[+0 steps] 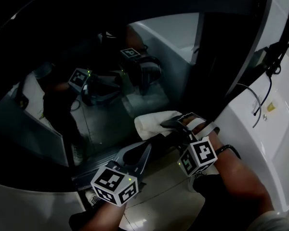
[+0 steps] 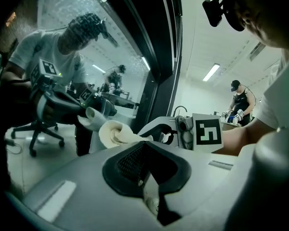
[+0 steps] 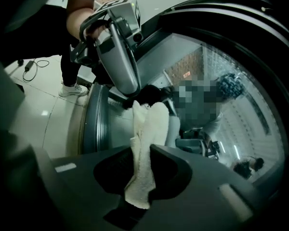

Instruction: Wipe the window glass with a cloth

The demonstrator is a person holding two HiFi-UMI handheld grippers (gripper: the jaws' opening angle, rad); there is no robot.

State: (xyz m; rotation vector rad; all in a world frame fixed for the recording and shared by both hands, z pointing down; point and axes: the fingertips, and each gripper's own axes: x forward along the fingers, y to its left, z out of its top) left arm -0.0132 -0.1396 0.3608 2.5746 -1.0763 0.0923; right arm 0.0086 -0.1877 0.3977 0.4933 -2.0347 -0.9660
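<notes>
Nearest the person, the left gripper [image 1: 150,147] is hovering a little back from the glass [image 1: 106,114], just below the cloth [image 1: 151,121]. Its 2 jaws are pressed together on nothing. It is probably waiting there out of the wiping path, since 1 tool is enough for this job. Closer to the glass, the right gripper [image 1: 173,125] is pinching the white cloth between its 2 jaws. The loose bulk is bunching ahead of the tips, so that fabric rather than plastic is meeting the glass. The cloth is sitting low on the glass and seems to be touching it, near the dark frame [image 1: 221,57] along the right edge of the glass. The head view is giving the layout, with both tools side by side before the glass and their reflections in it, but it is not showing either grip. The right gripper view is supplying that: the cloth is running down between the clamped jaws and trailing out behind them. The left gripper view is showing its own jaws closed and empty, and the rolled cloth almost meeting its own reflection. It is also catching another person [image 2: 241,102] standing well away from the glass, whom neither other view is showing.
</notes>
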